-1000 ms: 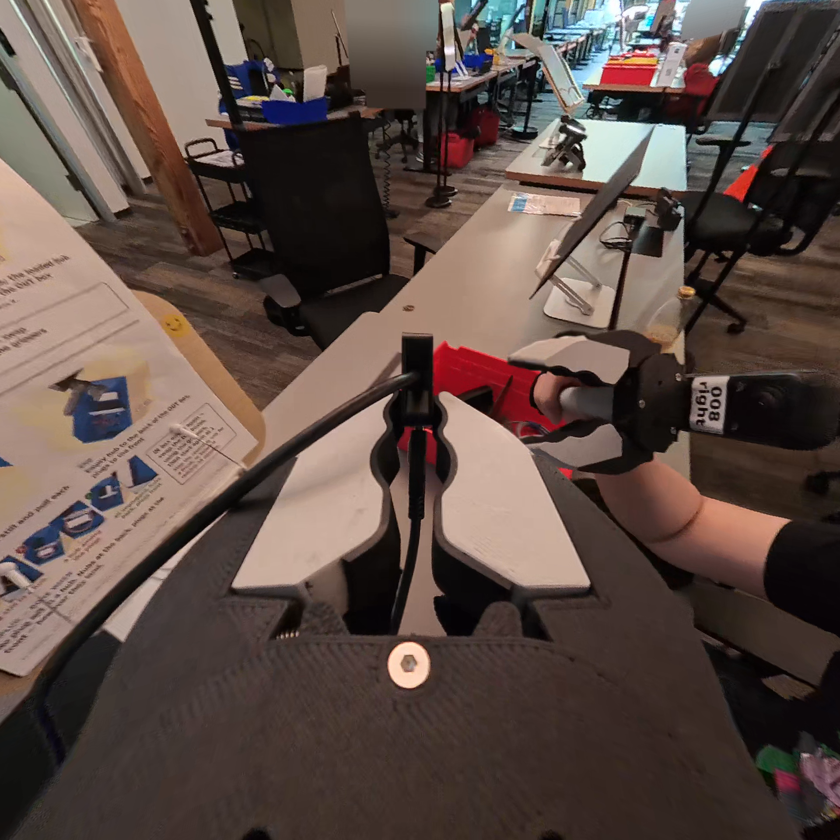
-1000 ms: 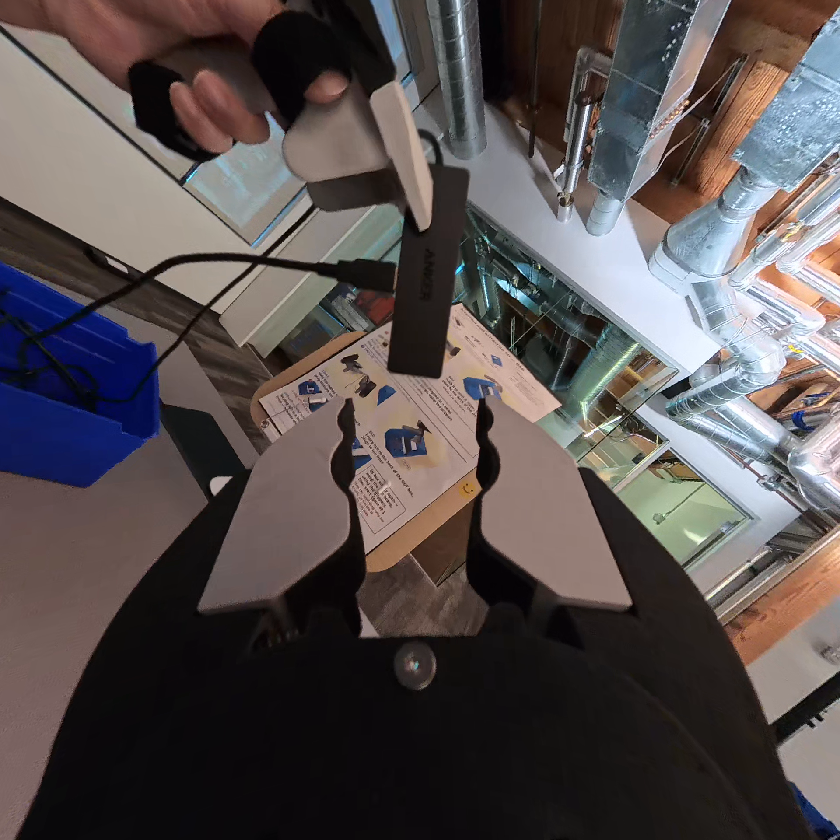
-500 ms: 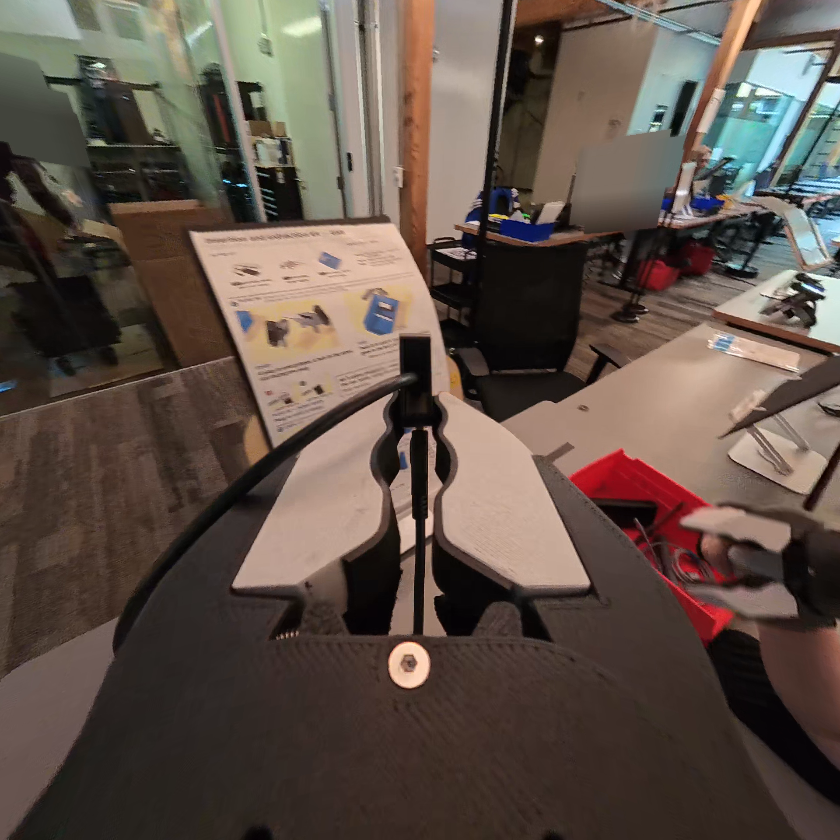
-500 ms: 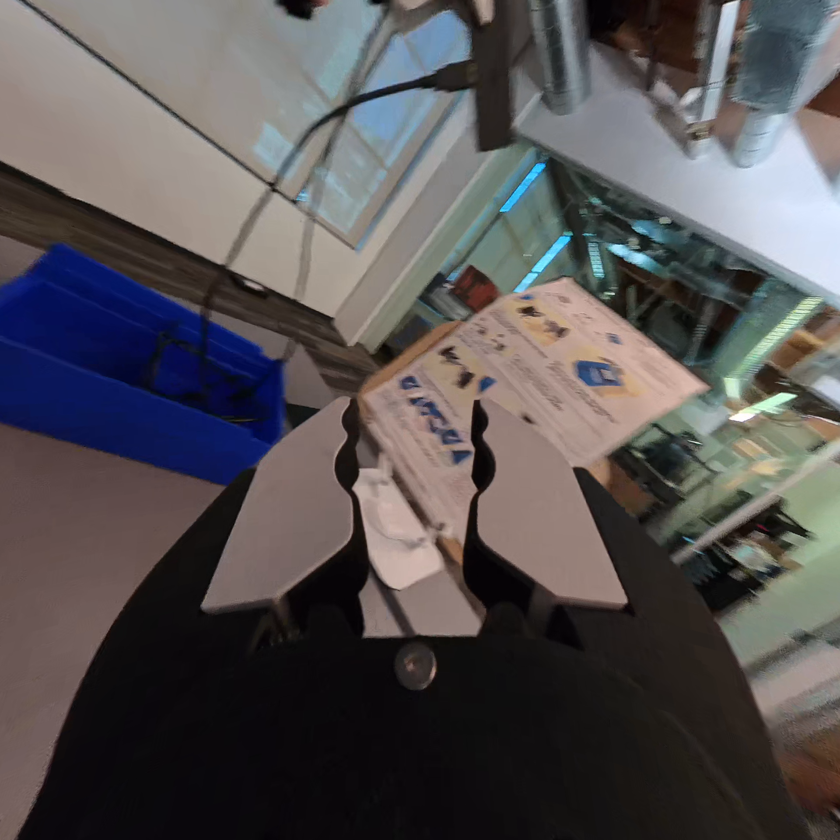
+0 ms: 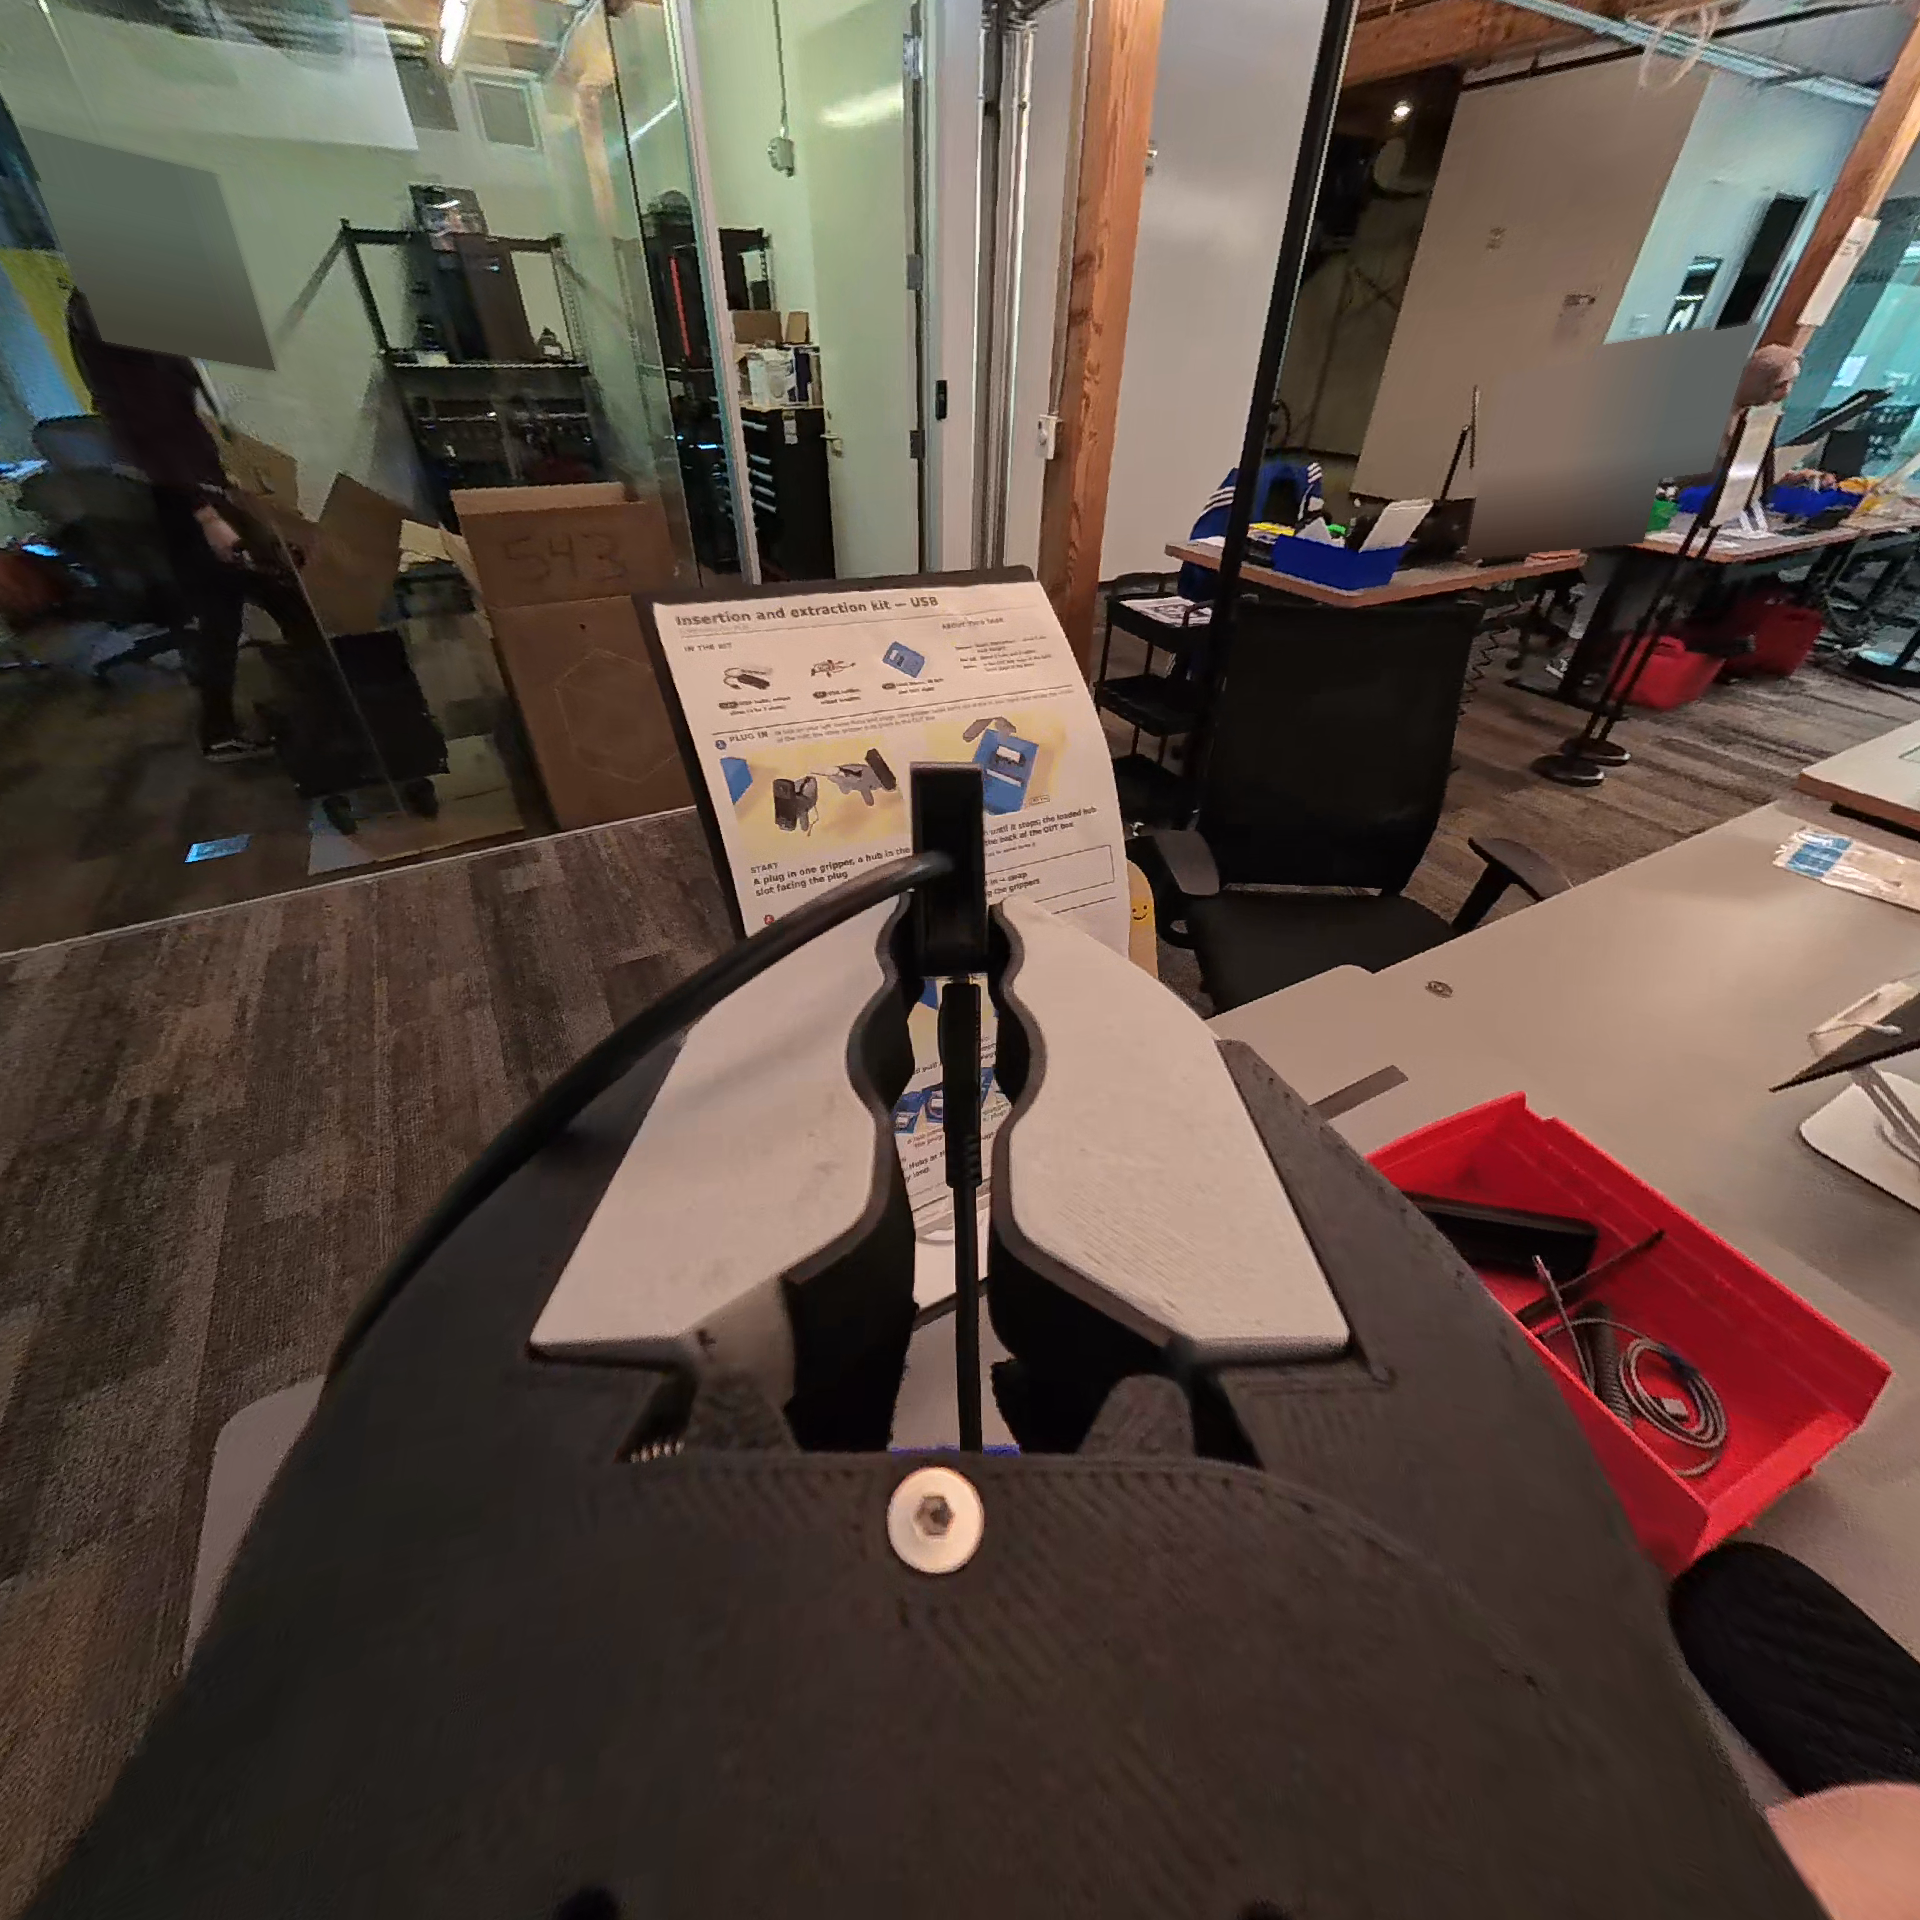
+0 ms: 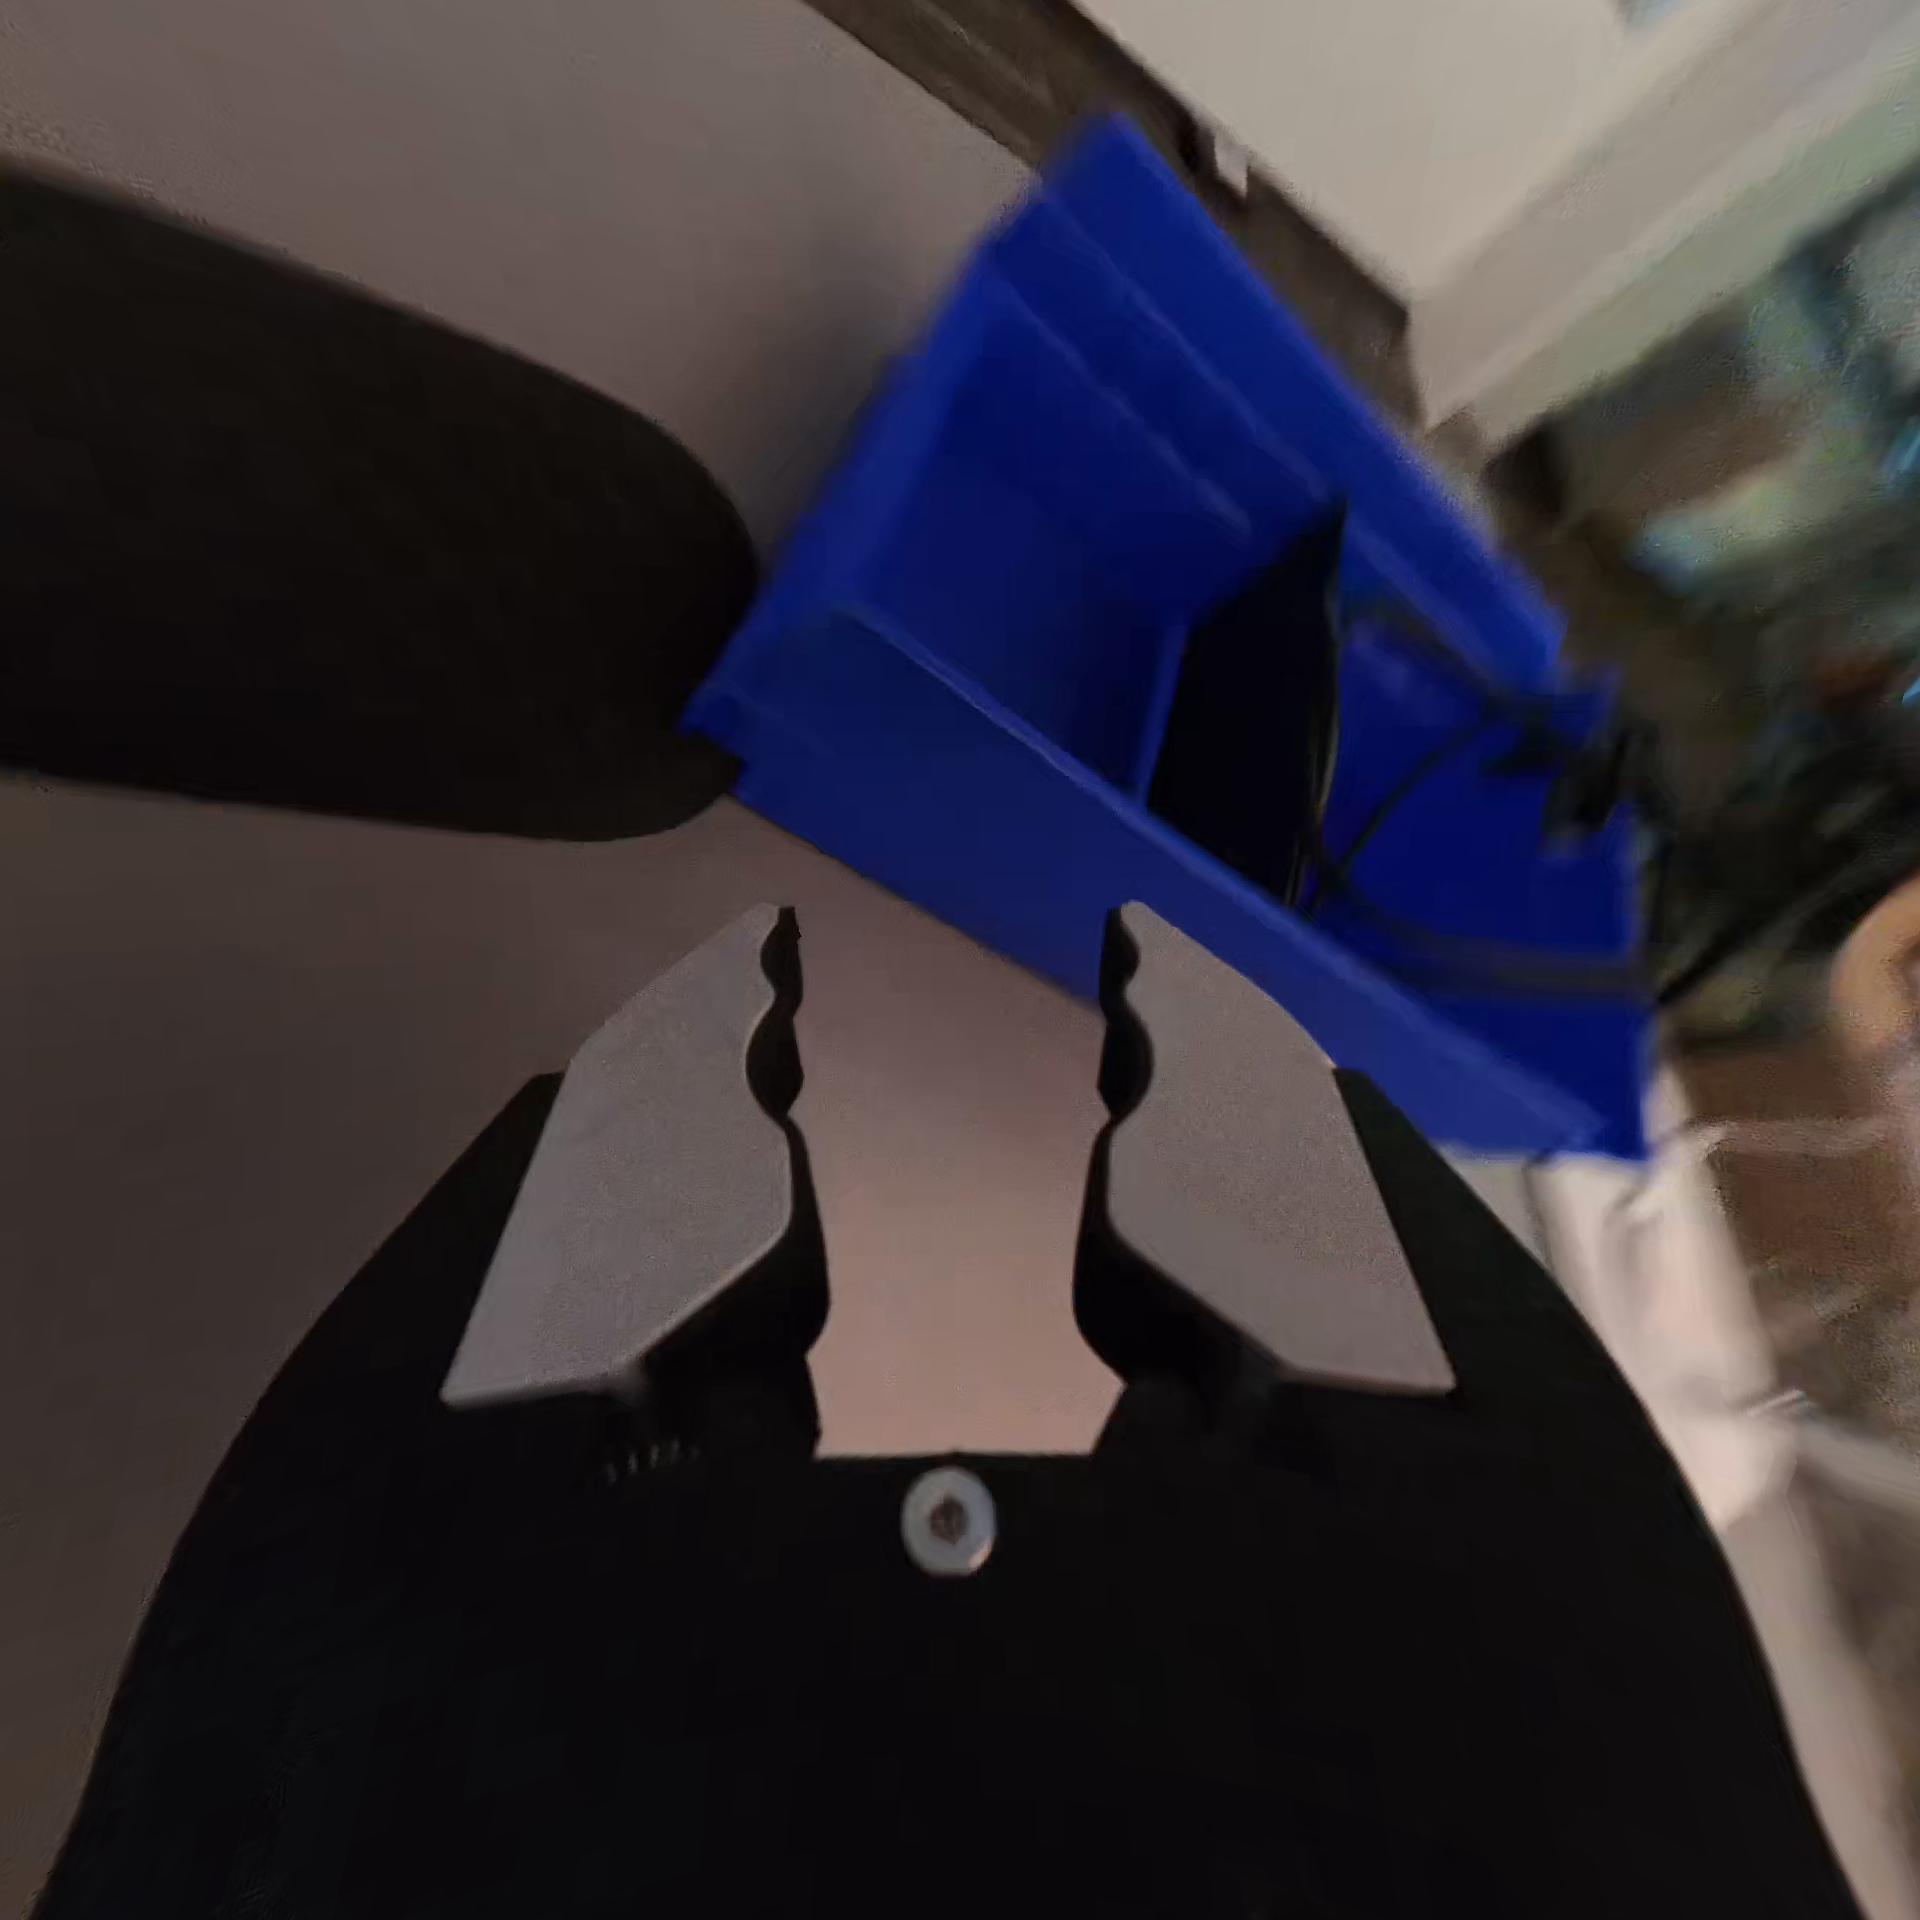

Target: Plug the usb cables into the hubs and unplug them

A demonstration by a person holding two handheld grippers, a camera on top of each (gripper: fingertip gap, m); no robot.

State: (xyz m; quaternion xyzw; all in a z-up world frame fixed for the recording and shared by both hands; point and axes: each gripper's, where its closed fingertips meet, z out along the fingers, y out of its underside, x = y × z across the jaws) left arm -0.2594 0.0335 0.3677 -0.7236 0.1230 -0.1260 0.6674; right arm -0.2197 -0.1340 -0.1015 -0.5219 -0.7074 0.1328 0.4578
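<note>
My left gripper (image 5: 948,935) is shut on a slim black USB hub (image 5: 945,852), held edge-on at the fingertips. A black cable (image 5: 644,1049) is plugged into the hub's left side and arcs down to the left. The hub's own lead (image 5: 964,1247) hangs down between the fingers. My right gripper (image 6: 951,925) is open and empty, over the grey table (image 6: 312,1039) near a blue bin (image 6: 1039,582). The blue bin holds a black hub (image 6: 1257,707) with black cables; this view is blurred. A red bin (image 5: 1704,1340) at right holds another black hub (image 5: 1507,1236) and coiled cables.
An instruction sheet (image 5: 883,748) stands on a board just beyond my left gripper. A black office chair (image 5: 1330,810) is behind the grey desk (image 5: 1621,1018). A dark sleeve (image 6: 312,520) crosses the right wrist view at upper left. A tablet stand (image 5: 1870,1101) sits at far right.
My left gripper has swung left and levelled, still holding the hub, and now faces the instruction sheet. My right gripper has dropped from looking up at the hub to pointing at the table by the blue bin.
</note>
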